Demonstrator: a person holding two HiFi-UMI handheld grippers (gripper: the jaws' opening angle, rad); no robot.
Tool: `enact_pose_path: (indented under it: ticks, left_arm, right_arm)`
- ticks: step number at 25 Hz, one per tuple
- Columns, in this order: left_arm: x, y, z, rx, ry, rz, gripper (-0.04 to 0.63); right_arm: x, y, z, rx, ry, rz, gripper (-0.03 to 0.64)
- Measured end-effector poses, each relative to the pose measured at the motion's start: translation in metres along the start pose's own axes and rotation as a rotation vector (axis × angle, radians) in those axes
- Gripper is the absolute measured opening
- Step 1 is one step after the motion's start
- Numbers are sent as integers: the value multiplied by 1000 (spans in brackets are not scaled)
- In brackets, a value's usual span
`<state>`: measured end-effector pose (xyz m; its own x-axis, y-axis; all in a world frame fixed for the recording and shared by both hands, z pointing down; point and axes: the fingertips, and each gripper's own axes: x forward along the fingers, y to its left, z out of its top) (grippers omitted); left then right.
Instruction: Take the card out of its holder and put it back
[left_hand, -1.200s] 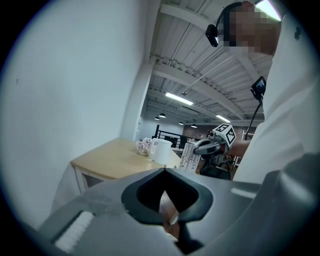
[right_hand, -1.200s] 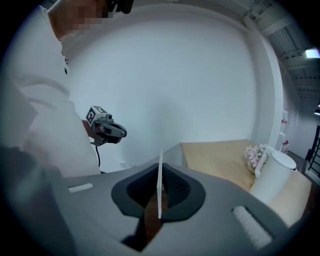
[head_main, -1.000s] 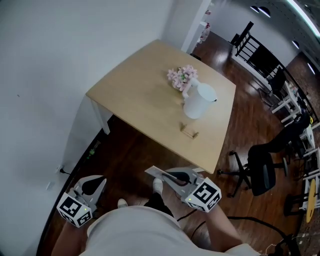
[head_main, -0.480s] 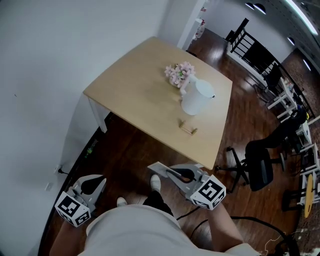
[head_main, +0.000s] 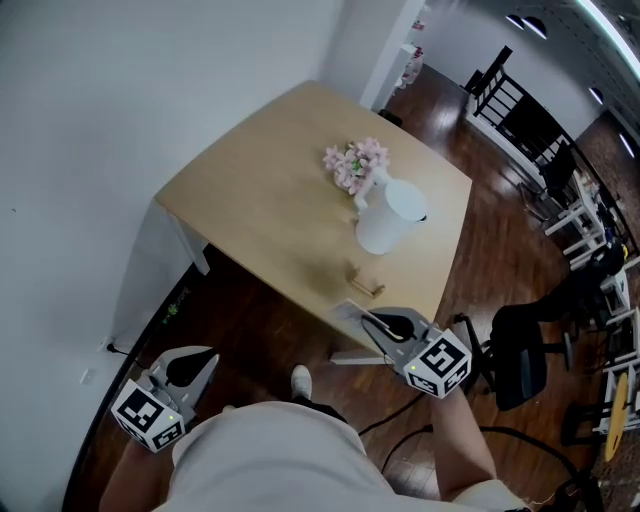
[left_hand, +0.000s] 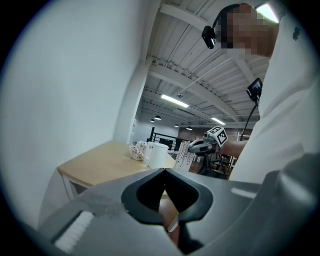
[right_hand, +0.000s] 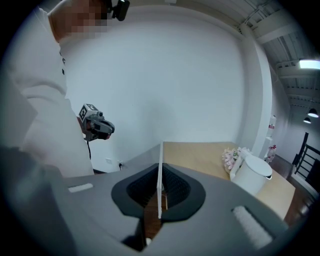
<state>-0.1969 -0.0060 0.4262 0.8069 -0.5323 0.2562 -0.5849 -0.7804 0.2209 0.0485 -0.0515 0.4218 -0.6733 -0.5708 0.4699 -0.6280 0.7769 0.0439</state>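
My right gripper (head_main: 372, 322) is shut on a thin white card (head_main: 350, 311), held in the air just short of the table's near edge. In the right gripper view the card (right_hand: 160, 175) stands edge-on between the jaws of the right gripper (right_hand: 160, 202). The small wooden card holder (head_main: 365, 285) lies on the pale wooden table (head_main: 260, 200), just beyond the card and with nothing in it. My left gripper (head_main: 188, 364) hangs low at the left by my body, shut on nothing. From the left gripper (left_hand: 167, 222) view I see the right gripper (left_hand: 207, 145) with the card (left_hand: 184, 156).
A white jug (head_main: 387, 222) and pink flowers (head_main: 353, 163) stand on the table behind the holder. A black office chair (head_main: 520, 345) is at the right on the dark wood floor. A white wall runs along the left.
The right gripper has carried the card forward and to the right, closer to the table's near edge and the holder. The left gripper has hardly moved.
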Motion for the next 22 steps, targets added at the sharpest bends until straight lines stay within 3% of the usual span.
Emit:
enact_pose_path:
  ticks: [11, 22]
  left_arm:
    - [86, -12, 24, -17, 15, 67, 14]
    - [132, -15, 27, -55, 59, 162, 26]
  right_arm:
    - [2, -147, -55, 16, 40, -8, 21]
    - [39, -192, -101, 45, 87, 89, 21]
